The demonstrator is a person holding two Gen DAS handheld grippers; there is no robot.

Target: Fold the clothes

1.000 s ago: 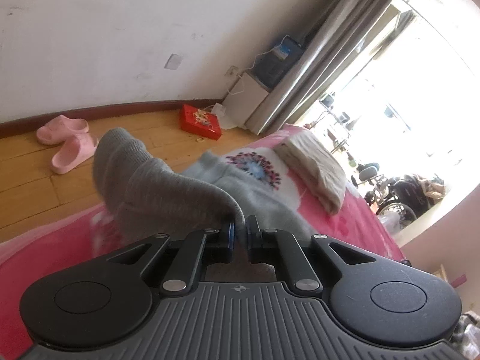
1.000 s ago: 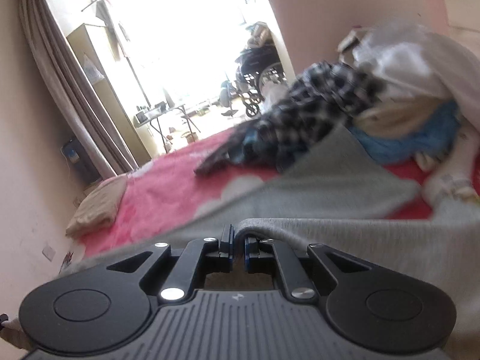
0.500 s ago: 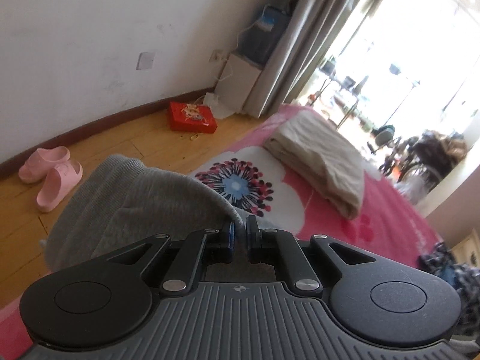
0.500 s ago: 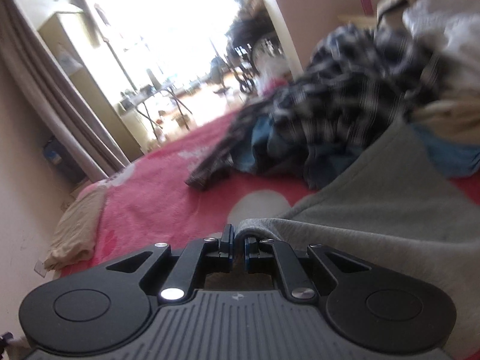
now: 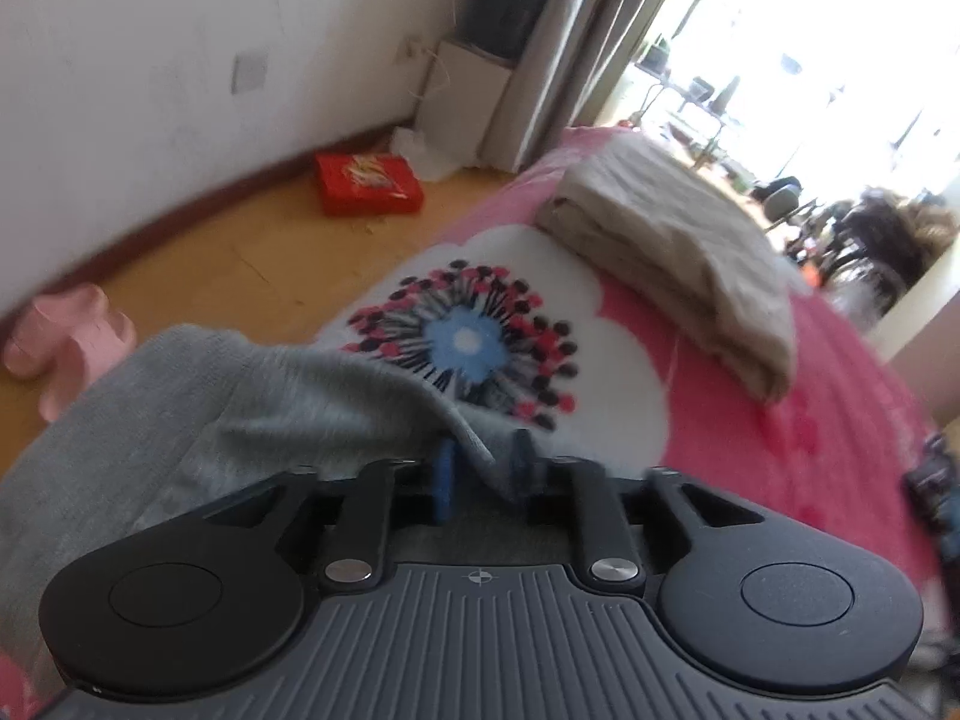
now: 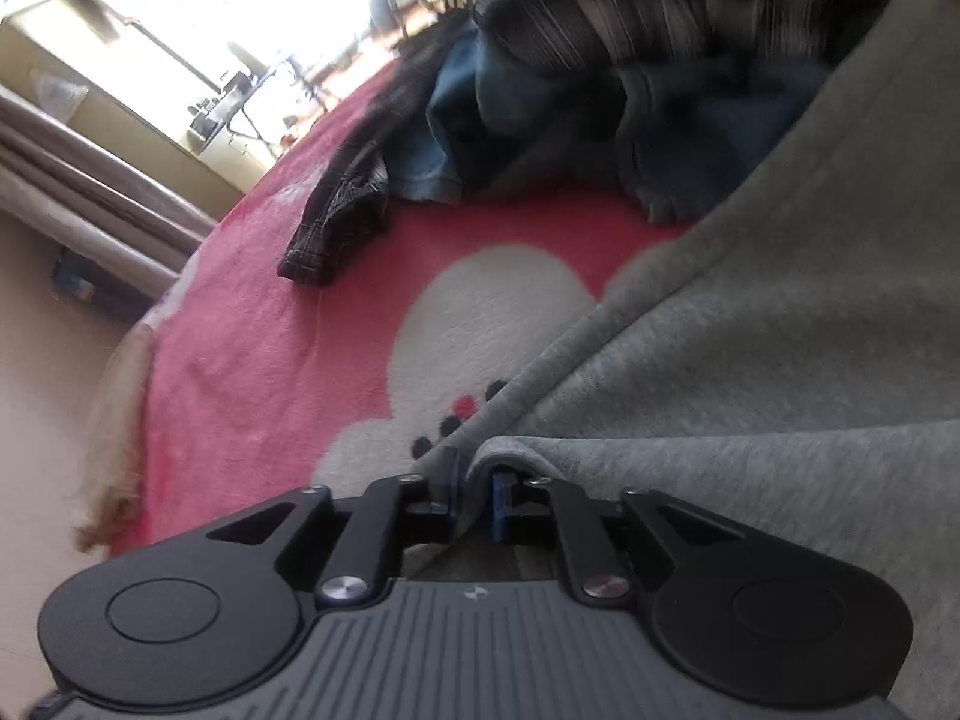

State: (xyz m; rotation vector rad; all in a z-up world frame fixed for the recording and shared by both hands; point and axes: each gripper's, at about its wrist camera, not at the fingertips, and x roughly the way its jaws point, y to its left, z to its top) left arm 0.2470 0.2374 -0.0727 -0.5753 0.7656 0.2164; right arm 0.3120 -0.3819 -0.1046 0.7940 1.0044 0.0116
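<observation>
— Where is the gray sweater [image 5: 198, 414]?

— On the pink blanket [image 5: 750, 438], over part of its big flower [image 5: 474, 336]. The left gripper [image 5: 480, 468] has its fingers spread a little, with a sweater edge lying loose between them. The right gripper [image 6: 474, 480] pinches a fold of the sweater [image 6: 780, 396] tight.

— What is hard to see?

— The sweater runs off the picture on both sides. The dark clothes pile [image 6: 600, 60] past the flower is blurry.

— Any open room?

— Yes, bare blanket between the flower and the folded tan cloth [image 5: 672, 258]. Beside the flower the blanket ends, and the wood floor [image 5: 240, 264] holds a red box [image 5: 369, 183] and pink slippers [image 5: 66, 336].
</observation>
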